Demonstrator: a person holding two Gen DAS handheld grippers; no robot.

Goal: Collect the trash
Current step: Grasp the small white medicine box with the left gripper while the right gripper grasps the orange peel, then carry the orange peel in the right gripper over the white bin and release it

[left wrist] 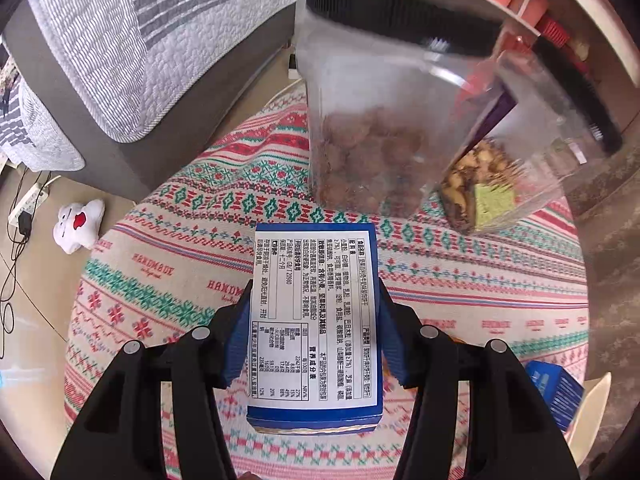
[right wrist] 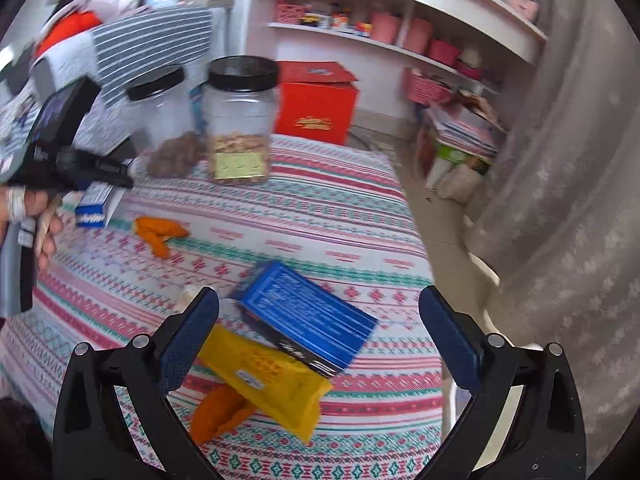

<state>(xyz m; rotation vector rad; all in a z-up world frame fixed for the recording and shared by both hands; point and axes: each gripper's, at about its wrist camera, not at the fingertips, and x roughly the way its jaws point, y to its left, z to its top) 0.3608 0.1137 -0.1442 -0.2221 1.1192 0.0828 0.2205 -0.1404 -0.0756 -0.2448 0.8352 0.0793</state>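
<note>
Two blue boxes are the nearest trash on the patterned tablecloth (right wrist: pixel 340 208). One, a small blue box with a white label (left wrist: pixel 314 320), sits between the pads of the left gripper (left wrist: pixel 314 332); both blue pads press on its long sides, so the tongs are gripping it, probably to lift it off the table. It lies flat, label up, just in front of two clear jars. Its squared sides give the pads a firm hold.

In the right wrist view the second blue box (right wrist: pixel 308 316) lies tilted across a yellow wrapper (right wrist: pixel 268 380), with an orange scrap (right wrist: pixel 218 412) tucked under that. The right gripper (right wrist: pixel 320 336) hangs over this pile with its tongs spread wide and nothing touching the pads; it looks aimed at the box on top, which must come away first.

Further out lies another orange wrapper (right wrist: pixel 160 234). The black-lidded jar of nuts (right wrist: pixel 239 120) and its neighbour (right wrist: pixel 166 124) hold food, so I judge them not trash.
</note>
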